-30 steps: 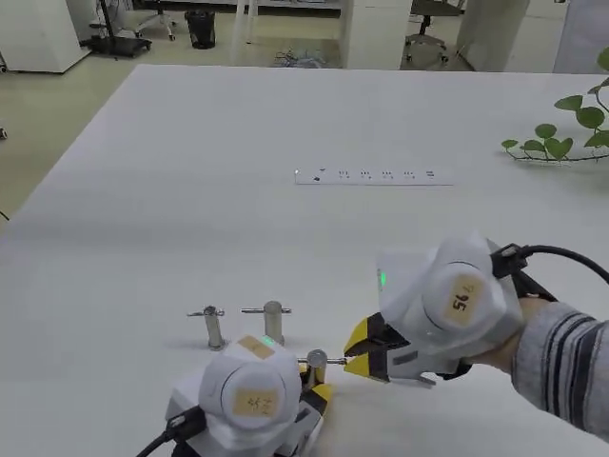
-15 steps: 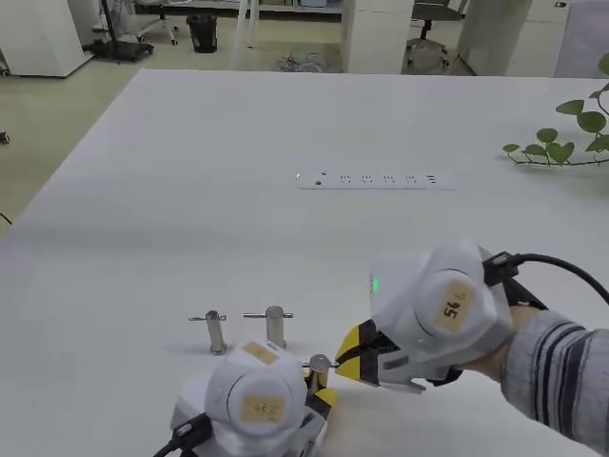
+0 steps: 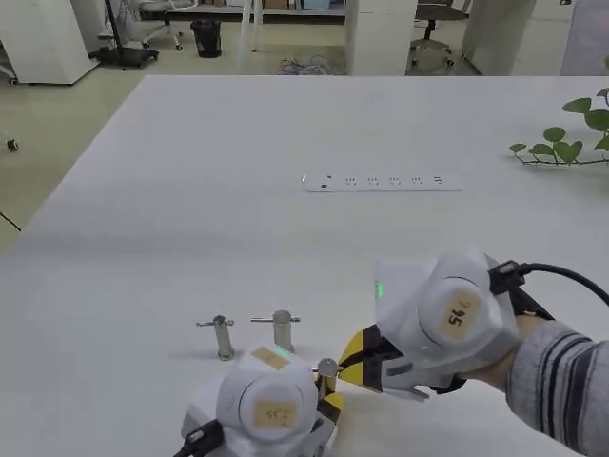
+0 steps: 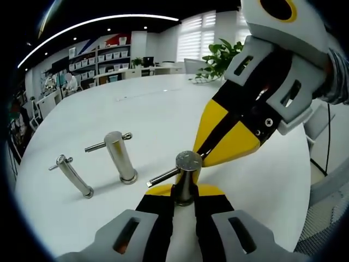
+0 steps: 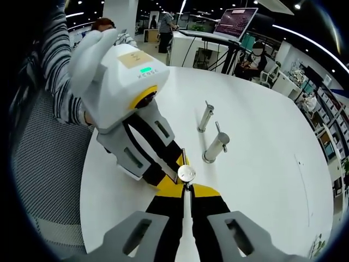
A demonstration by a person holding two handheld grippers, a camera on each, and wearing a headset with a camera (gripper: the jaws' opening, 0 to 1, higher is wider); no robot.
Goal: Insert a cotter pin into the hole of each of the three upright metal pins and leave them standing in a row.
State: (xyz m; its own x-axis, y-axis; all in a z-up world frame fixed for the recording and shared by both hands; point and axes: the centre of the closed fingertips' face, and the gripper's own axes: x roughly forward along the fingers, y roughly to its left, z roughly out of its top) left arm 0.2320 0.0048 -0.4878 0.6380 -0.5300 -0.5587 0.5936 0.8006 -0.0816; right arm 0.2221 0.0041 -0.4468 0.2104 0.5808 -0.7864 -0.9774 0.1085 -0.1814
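Two upright metal pins [image 3: 224,336] [image 3: 282,327] stand side by side near the table's front, each with a cotter pin through its top. Just right of them a third metal pin [image 3: 327,367] [image 4: 187,176] stands with my left gripper [image 3: 322,388] [image 4: 185,197] shut on its lower shaft. A cotter pin [image 4: 162,176] pokes out of this pin's hole on the left side. My right gripper [image 3: 344,369] [image 5: 186,190] comes in from the right, its yellow tips shut on the cotter pin's other end, right against the pin's head [image 5: 186,173].
A white power strip [image 3: 381,182] lies across the middle of the white table [image 3: 285,238]. A green plant [image 3: 571,143] reaches in at the far right edge. Floor and office furniture lie beyond the table's far edge.
The right gripper's tips have closed the gap to the third pin's head, and the cotter pin now sticks out on the pin's far side. The left gripper has held still.
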